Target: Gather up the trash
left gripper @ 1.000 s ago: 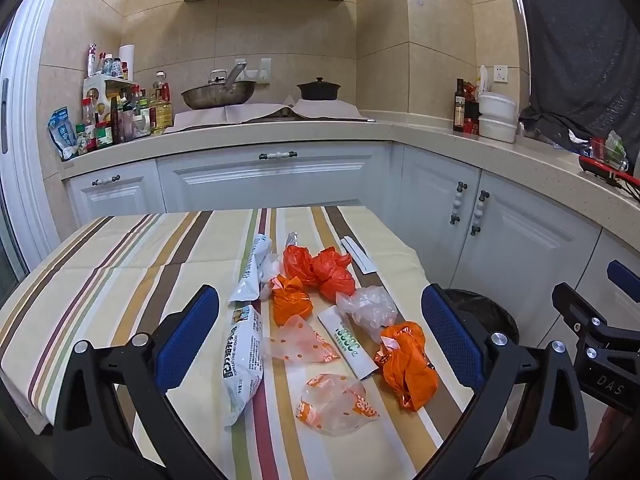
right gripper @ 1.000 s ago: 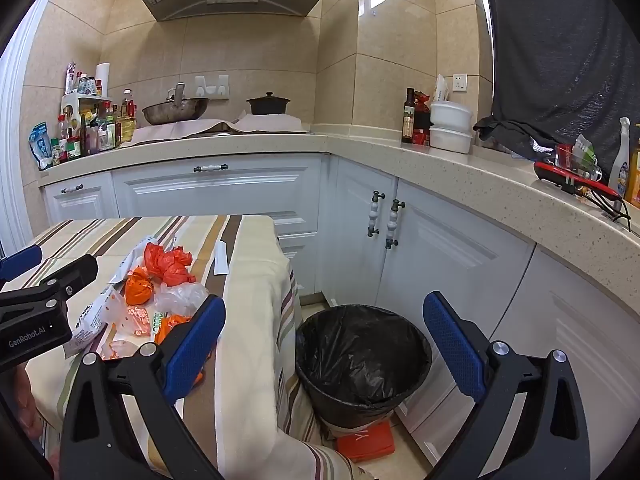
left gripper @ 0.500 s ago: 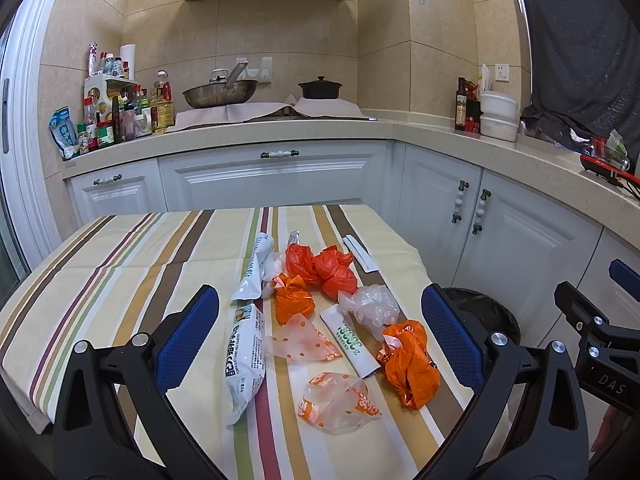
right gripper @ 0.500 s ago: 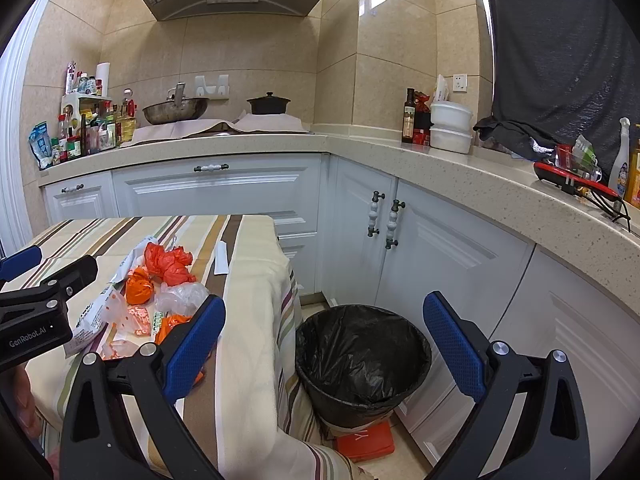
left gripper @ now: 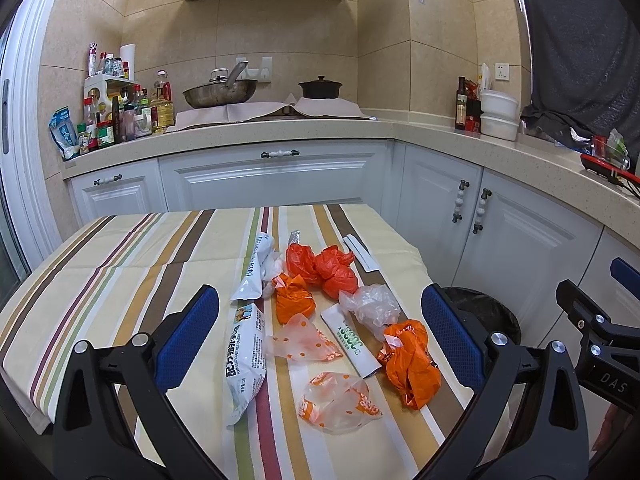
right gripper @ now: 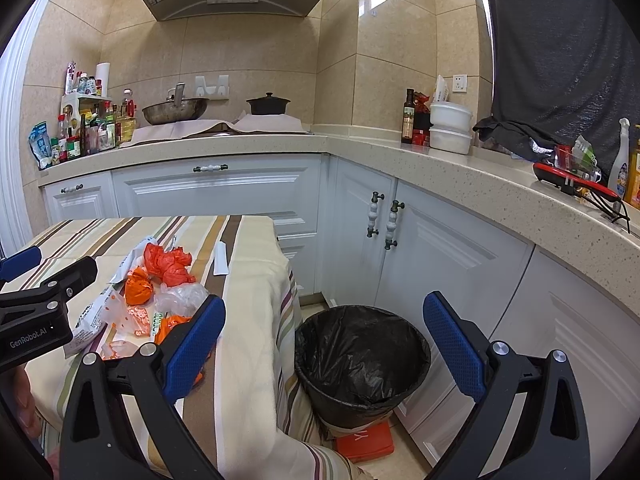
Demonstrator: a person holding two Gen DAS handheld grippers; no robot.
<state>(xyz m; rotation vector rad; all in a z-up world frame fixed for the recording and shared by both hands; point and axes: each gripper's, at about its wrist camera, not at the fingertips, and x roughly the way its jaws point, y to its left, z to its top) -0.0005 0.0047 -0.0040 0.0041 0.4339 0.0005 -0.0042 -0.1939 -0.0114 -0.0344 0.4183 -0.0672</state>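
Note:
Several pieces of trash lie on the striped tablecloth (left gripper: 120, 264): a red bag (left gripper: 324, 266), an orange bag (left gripper: 294, 298), another orange bag (left gripper: 412, 362), a clear crumpled bag (left gripper: 374, 308), a white snack packet (left gripper: 246, 356), a green-and-white sachet (left gripper: 352, 338) and dotted wrappers (left gripper: 340, 402). My left gripper (left gripper: 320, 338) hangs open just above the near part of the pile, holding nothing. My right gripper (right gripper: 322, 350) is open and empty above the floor, framing a black-lined trash bin (right gripper: 360, 360) right of the table. The pile (right gripper: 160, 280) also shows in the right wrist view.
White cabinets (left gripper: 272, 180) and a stone counter (right gripper: 460, 168) wrap round the back and right. A wok (left gripper: 220, 94), a black pot (left gripper: 320, 88) and bottles (left gripper: 116, 120) stand on the counter. A red flat object (right gripper: 364, 442) lies by the bin's foot.
The left gripper has drifted slightly back from the pile, which sits a little lower in its view. The right gripper has not moved.

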